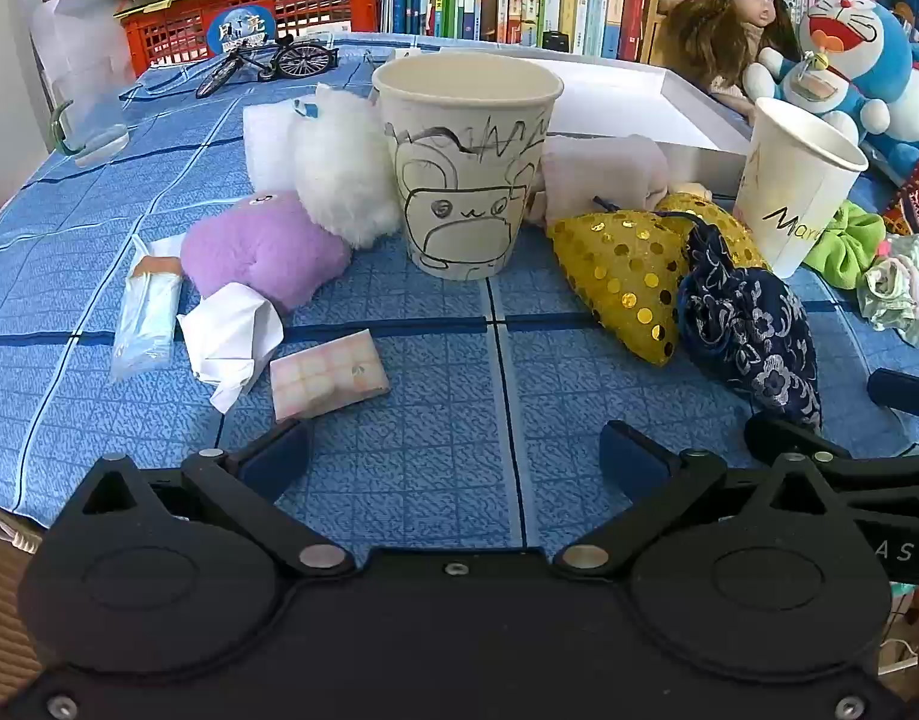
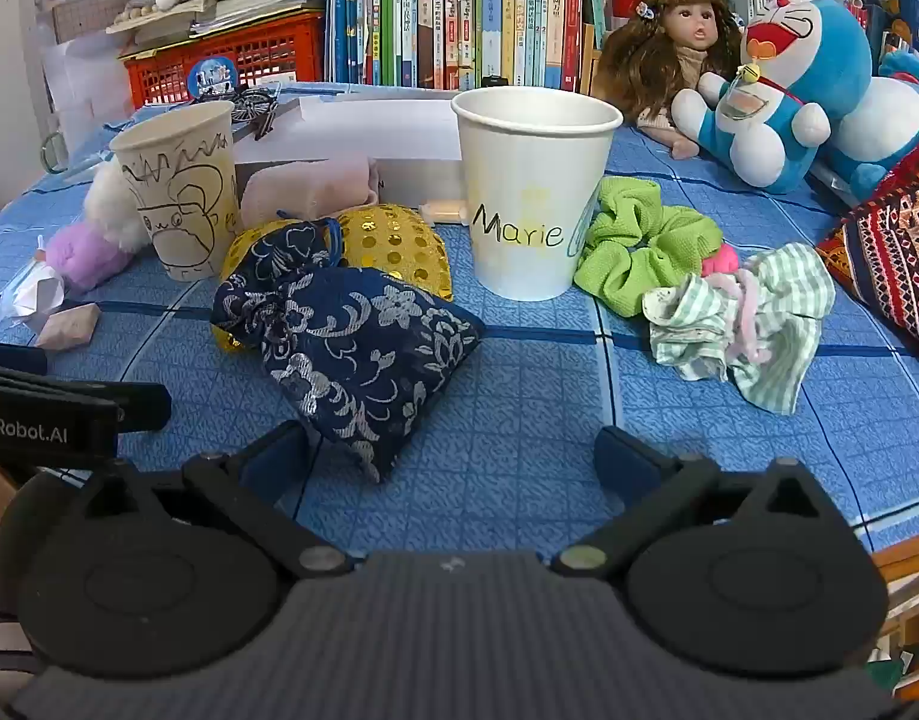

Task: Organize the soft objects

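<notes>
Left gripper point(image 1: 453, 450) and right gripper point(image 2: 453, 450) held wide, nothing gripped, above table's near edge; navy pouch point(image 2: 351, 348) lies nearest, likely first picked for cup point(image 2: 534, 192).

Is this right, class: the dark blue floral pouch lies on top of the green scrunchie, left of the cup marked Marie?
Not quite. The dark blue floral pouch lies partly on the gold sequin pouch, not the green scrunchie, which sits right of the cup marked Marie. The right wrist view shows it.
</notes>
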Action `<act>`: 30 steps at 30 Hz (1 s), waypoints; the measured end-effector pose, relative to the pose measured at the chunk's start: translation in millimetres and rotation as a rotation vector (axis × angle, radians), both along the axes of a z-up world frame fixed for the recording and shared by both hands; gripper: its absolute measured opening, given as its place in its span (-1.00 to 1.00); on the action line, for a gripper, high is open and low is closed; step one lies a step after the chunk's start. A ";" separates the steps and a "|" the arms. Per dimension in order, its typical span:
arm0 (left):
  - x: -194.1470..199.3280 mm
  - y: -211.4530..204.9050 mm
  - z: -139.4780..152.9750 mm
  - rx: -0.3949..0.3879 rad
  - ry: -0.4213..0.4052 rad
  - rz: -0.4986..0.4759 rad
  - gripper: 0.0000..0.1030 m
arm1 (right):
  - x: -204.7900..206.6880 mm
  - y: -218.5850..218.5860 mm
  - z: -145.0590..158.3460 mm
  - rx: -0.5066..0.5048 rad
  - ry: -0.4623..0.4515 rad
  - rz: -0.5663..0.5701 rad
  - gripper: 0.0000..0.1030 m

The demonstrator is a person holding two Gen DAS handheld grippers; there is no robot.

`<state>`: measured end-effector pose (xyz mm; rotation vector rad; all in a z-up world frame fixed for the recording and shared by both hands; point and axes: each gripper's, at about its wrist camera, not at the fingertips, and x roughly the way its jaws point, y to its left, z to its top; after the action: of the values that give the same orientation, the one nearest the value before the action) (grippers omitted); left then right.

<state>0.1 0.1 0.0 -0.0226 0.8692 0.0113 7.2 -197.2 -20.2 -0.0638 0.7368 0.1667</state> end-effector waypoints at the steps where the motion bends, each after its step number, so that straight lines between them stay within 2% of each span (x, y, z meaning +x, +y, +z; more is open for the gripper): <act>1: 0.0 -0.2 0.0 0.005 0.000 0.000 1.00 | 0.0 0.1 -0.1 0.000 -0.001 0.000 1.00; 30: 0.5 0.8 0.7 0.002 0.006 -0.003 1.00 | -1.1 0.2 -0.5 0.000 -0.004 -0.003 1.00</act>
<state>0.6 0.9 0.6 -0.0195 0.8749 0.0091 6.1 -197.0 -20.8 -0.0634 0.7332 0.1634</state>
